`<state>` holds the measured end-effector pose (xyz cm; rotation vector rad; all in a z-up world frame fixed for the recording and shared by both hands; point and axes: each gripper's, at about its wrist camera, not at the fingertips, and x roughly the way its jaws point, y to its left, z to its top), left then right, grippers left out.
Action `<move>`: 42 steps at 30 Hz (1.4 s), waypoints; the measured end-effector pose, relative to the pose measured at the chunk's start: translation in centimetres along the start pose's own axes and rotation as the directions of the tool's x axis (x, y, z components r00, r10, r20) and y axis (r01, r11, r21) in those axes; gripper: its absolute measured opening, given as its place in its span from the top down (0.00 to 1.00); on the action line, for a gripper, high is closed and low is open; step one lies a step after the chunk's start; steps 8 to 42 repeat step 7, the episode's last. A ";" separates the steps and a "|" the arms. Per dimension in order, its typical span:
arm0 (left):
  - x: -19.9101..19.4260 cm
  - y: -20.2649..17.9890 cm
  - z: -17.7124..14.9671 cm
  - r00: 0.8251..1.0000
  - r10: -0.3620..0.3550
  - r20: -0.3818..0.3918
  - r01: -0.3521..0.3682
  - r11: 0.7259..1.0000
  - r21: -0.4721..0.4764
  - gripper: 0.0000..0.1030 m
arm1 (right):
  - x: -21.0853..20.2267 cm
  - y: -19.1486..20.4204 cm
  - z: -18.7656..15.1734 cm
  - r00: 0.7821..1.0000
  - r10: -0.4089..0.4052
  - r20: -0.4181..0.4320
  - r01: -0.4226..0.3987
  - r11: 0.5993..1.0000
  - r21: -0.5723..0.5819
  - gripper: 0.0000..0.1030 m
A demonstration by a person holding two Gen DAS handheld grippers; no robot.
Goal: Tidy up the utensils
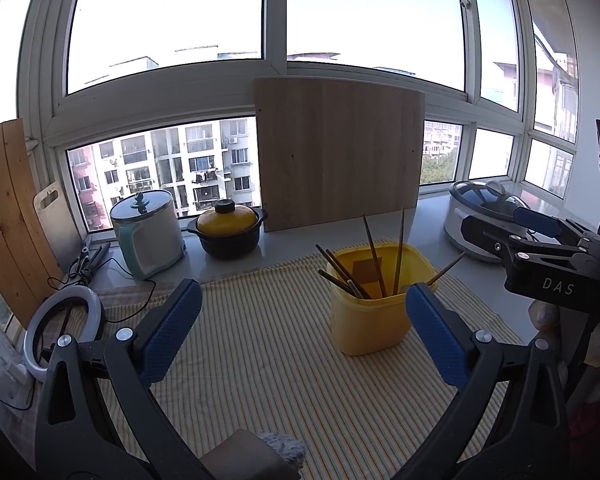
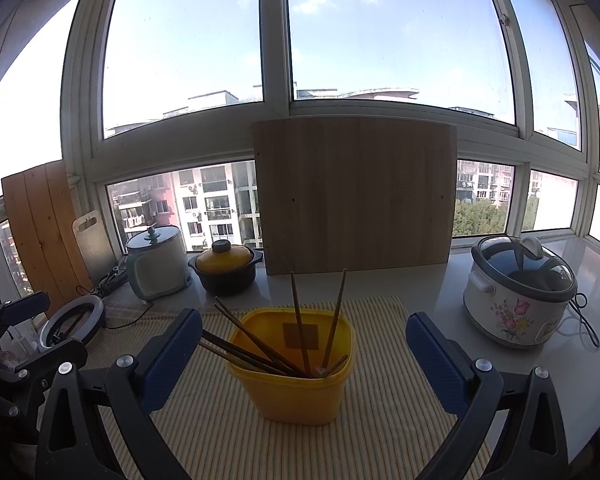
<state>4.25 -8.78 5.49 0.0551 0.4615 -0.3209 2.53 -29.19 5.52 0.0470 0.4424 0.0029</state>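
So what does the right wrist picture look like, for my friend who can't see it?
A yellow tub holding brown chopsticks stands on a striped cloth, framed by the right gripper with its blue jaws wide open. Behind are a wooden board, pots and big sunny windows.

A pale grey counter (image 2: 452,292) runs under the windows, a yellow striped cloth (image 2: 384,412) spread across it. On the cloth stands a yellow plastic tub (image 2: 300,396). Further back sit a flowered white rice cooker (image 2: 516,300), a yellow-lidded black pot (image 2: 226,268) and a leaning wooden board (image 2: 356,196).
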 end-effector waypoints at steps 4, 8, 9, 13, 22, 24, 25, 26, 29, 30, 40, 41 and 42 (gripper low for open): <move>-0.1 0.1 -0.2 1.000 0.005 0.010 -0.006 1.000 0.008 0.00 | 0.1 0.0 -0.1 1.000 -0.005 -0.003 0.005 1.000 0.001 0.00; -0.2 0.3 -0.4 1.000 0.011 0.017 -0.011 1.000 0.005 0.00 | 0.2 -0.2 -0.1 1.000 -0.005 -0.008 0.005 1.000 0.003 0.00; -0.2 0.3 -0.4 1.000 0.011 0.017 -0.011 1.000 0.005 0.00 | 0.2 -0.2 -0.1 1.000 -0.005 -0.008 0.005 1.000 0.003 0.00; -0.2 0.3 -0.4 1.000 0.011 0.017 -0.011 1.000 0.005 0.00 | 0.2 -0.2 -0.1 1.000 -0.005 -0.008 0.005 1.000 0.003 0.00; -0.2 0.3 -0.4 1.000 0.011 0.017 -0.011 1.000 0.005 0.00 | 0.2 -0.2 -0.1 1.000 -0.005 -0.008 0.005 1.000 0.003 0.00; -0.2 0.3 -0.4 1.000 0.011 0.017 -0.011 1.000 0.005 0.00 | 0.2 -0.2 -0.1 1.000 -0.005 -0.008 0.005 1.000 0.003 0.00; -0.2 0.3 -0.4 1.000 0.011 0.017 -0.011 1.000 0.005 0.00 | 0.2 -0.2 -0.1 1.000 -0.005 -0.008 0.005 1.000 0.003 0.00; -0.2 0.3 -0.4 1.000 0.011 0.017 -0.011 1.000 0.005 0.00 | 0.2 -0.2 -0.1 1.000 -0.005 -0.008 0.005 1.000 0.003 0.00; -0.2 0.3 -0.4 1.000 0.011 0.017 -0.011 1.000 0.005 0.00 | 0.2 -0.2 -0.1 1.000 -0.005 -0.008 0.005 1.000 0.003 0.00; -0.2 0.3 -0.4 1.000 0.011 0.017 -0.011 1.000 0.005 0.00 | 0.2 -0.2 -0.1 1.000 -0.005 -0.008 0.005 1.000 0.003 0.00; -0.2 0.3 -0.4 1.000 0.011 0.017 -0.011 1.000 0.005 0.00 | 0.2 -0.2 -0.1 1.000 -0.005 -0.008 0.005 1.000 0.003 0.00; -0.2 0.3 -0.4 1.000 0.011 0.017 -0.011 1.000 0.005 0.00 | 0.2 -0.2 -0.1 1.000 -0.005 -0.008 0.005 1.000 0.003 0.00; -0.2 0.3 -0.4 1.000 0.011 0.017 -0.011 1.000 0.005 0.00 | 0.2 -0.2 -0.1 1.000 -0.005 -0.008 0.005 1.000 0.003 0.00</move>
